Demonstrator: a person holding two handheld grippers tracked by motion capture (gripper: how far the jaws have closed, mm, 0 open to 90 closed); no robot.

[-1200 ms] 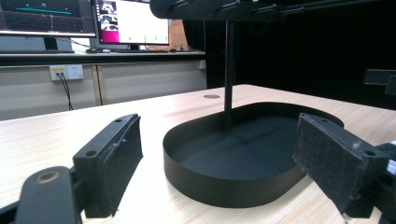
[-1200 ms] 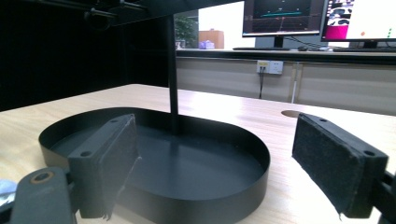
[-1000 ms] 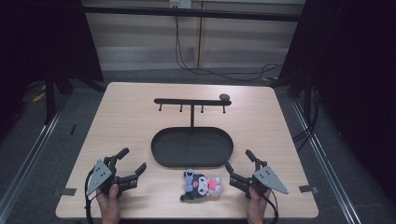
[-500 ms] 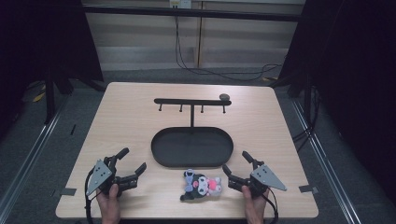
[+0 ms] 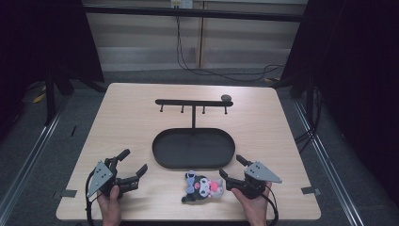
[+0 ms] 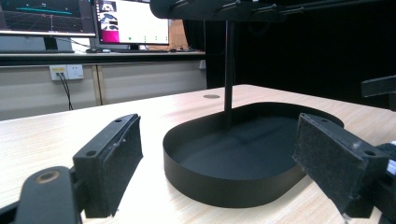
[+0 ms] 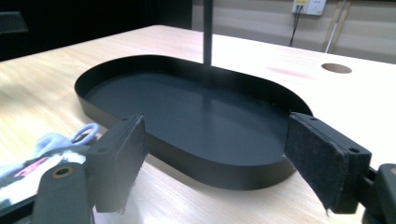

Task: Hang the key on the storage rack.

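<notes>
The plush keychain [image 5: 203,186] is lying on the worktop [image 5: 131,122] at the tray's [image 5: 162,160] six o'clock. It is being approached by the right gripper [image 5: 231,172], whose empty jaws have just been closing slightly; the left gripper [image 5: 132,162] is being held open. Next, a grasp seems called for.

Small plush toy [image 5: 203,187] lies flat on the wooden table, near its front edge. Dark head with pale lilac ears and a lilac loop at the upper left; white and pink body toward the right. It's just in front of the black oval tray, apart from its rim. In the right gripper view the toy [image 7: 46,154] shows at lower left, blurred, with the lilac loop, grey-white fabric and a pink patch. Sits between both hands, nearer the right one.
</notes>
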